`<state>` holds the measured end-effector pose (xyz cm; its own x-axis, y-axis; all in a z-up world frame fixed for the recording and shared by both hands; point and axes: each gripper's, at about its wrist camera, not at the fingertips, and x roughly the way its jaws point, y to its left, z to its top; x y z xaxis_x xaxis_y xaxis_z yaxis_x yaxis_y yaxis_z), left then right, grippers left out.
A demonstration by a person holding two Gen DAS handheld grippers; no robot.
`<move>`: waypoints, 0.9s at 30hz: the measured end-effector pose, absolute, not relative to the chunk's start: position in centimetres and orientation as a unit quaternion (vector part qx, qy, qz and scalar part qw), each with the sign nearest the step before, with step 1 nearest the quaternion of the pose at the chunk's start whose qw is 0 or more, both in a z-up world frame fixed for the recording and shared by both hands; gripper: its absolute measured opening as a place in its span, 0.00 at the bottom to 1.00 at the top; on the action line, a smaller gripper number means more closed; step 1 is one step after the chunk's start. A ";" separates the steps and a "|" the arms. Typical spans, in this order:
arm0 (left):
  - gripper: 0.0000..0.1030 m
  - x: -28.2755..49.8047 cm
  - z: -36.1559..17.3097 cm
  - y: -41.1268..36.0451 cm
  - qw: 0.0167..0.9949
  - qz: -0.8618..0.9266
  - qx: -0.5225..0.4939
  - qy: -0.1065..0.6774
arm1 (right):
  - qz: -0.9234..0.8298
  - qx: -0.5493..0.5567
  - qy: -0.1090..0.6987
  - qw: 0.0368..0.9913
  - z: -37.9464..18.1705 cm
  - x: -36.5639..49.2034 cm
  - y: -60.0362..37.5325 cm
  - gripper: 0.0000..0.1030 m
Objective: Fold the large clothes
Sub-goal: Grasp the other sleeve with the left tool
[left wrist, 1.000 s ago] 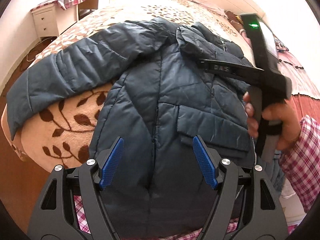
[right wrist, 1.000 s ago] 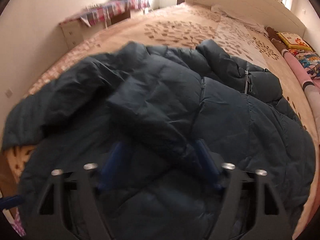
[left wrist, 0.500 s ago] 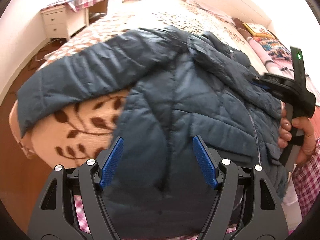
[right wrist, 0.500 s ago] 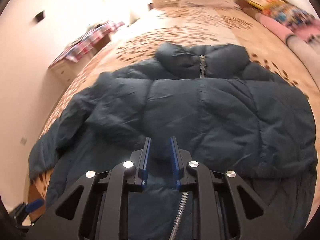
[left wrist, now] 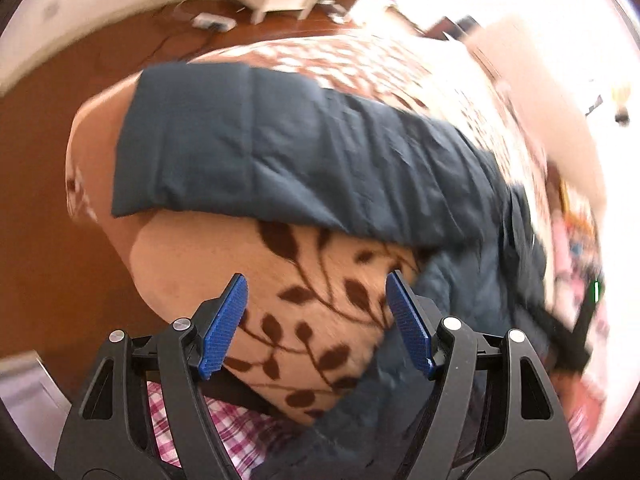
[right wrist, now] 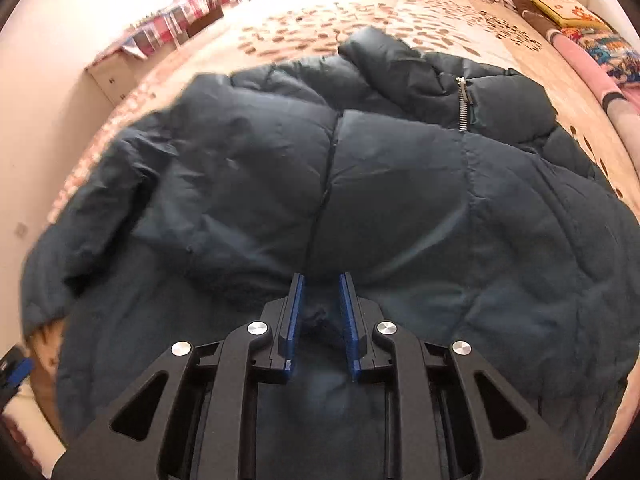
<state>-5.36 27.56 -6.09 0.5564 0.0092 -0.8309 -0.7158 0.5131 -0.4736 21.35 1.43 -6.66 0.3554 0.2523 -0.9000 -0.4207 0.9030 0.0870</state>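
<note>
Bed: leaf-print blanket (left wrist: 304, 280) is covering it, its corner lying under the left gripper.
Left gripper (left wrist: 318, 322): jaws are standing wide apart, holding nothing.
Right gripper (right wrist: 320, 320): jaws are pinching a fold of the jacket (right wrist: 360, 200).
Jacket sleeve (left wrist: 260, 148): is hanging over the bed's edge ahead.
Writing: none readable.

The left gripper (left wrist: 318, 320) hangs with its blue-padded jaws spread wide, nothing between them, above the corner of the bed (left wrist: 224, 248), whose peach blanket carries a brown leaf print. A sleeve (left wrist: 256, 140) of the dark blue padded jacket (left wrist: 460, 280) stretches across that corner. At the far right the right gripper (left wrist: 576, 332) shows blurred, a green light on it. Brown floor (left wrist: 48, 200) lies beyond.
</note>
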 end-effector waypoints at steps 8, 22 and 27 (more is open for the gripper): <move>0.69 -4.5 -9.2 30.4 0.723 0.248 -0.540 0.352 | 0.267 -0.027 0.512 0.816 -3.8 14.5 -2.2 0.21; 0.25 -3.5 -10.3 32.1 0.719 0.342 -0.517 0.315 | 0.244 -0.018 0.500 0.831 -2.6 8.7 -8.8 0.21; 0.06 -3.5 -8.2 32.9 0.754 0.349 -0.462 0.309 | 0.215 0.014 0.515 0.830 -3.2 8.6 -11.8 0.21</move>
